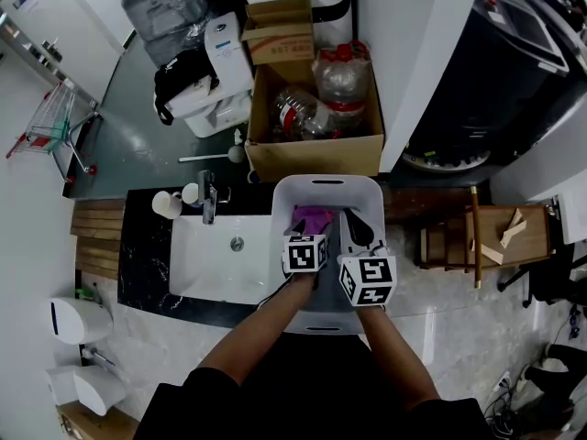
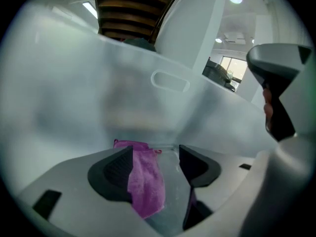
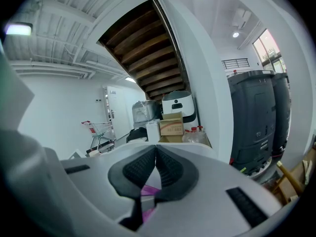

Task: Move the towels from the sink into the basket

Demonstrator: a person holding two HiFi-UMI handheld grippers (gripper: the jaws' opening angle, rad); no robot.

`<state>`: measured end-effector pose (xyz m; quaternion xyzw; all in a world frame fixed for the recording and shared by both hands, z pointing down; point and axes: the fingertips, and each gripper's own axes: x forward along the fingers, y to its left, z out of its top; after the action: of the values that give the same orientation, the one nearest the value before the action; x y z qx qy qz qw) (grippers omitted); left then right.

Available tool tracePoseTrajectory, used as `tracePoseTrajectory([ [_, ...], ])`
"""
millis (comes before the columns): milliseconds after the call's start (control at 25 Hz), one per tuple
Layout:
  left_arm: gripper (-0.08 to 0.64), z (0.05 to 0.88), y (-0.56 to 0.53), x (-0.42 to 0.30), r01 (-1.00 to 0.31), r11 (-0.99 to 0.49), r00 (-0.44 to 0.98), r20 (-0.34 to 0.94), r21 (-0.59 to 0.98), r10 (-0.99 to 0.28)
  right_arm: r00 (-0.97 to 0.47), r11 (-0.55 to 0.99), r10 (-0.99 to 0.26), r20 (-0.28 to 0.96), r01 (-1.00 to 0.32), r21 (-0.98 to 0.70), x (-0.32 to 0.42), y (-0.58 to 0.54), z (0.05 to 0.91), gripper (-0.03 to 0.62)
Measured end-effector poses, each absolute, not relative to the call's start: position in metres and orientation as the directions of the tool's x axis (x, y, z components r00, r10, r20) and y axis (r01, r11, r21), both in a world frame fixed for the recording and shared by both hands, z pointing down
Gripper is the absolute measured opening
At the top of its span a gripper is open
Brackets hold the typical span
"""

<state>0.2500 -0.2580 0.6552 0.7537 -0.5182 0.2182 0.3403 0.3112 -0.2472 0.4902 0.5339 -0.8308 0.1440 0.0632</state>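
Note:
A purple towel (image 1: 314,219) lies inside the white basket (image 1: 326,183), which stands just right of the white sink (image 1: 225,259). My left gripper (image 1: 301,231) reaches into the basket over the towel. In the left gripper view its jaws (image 2: 155,152) stand open, and the purple towel (image 2: 145,181) hangs against the left pad (image 2: 116,172), with a gap to the right pad. The basket's wall (image 2: 168,80) fills the background there. My right gripper (image 1: 358,231) is beside it over the basket, jaws shut (image 3: 156,149) with pad tips touching. A bit of purple towel (image 3: 148,189) shows below them.
A faucet (image 1: 208,196) and two white cups (image 1: 167,203) stand on the dark counter behind the sink. Beyond the basket sits a cardboard box (image 1: 316,108) with plastic bottles. A wooden stool (image 1: 481,236) is at the right, a dark bin (image 1: 495,71) beyond it.

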Motion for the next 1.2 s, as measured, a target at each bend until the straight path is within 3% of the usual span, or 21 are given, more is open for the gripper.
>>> tracePoseTrajectory([
  [280, 0.248, 0.61, -0.254, 0.255, -0.927, -0.311, 0.373, 0.591, 0.209, -0.715, -0.397, 0.368, -0.888, 0.231, -0.916, -0.16, 0.321, -0.242, 0.473, 0.017],
  [520, 0.131, 0.548, -0.25, 0.238, -0.931, -0.339, 0.363, 0.426, 0.134, -0.829, -0.382, 0.353, -0.894, 0.235, -0.923, -0.154, 0.324, -0.236, 0.471, 0.017],
  [720, 0.031, 0.51, -0.239, 0.232, -0.919, -0.345, 0.393, 0.352, 0.193, -0.85, -0.401, 0.372, -0.886, 0.234, -0.914, -0.159, 0.312, -0.227, 0.464, 0.017],
  [1200, 0.017, 0.428, -0.207, 0.2, -0.905, -0.408, 0.423, 0.158, 0.12, -0.892, -0.391, 0.384, -0.898, 0.202, -0.92, -0.076, 0.29, -0.203, 0.432, 0.017],
])
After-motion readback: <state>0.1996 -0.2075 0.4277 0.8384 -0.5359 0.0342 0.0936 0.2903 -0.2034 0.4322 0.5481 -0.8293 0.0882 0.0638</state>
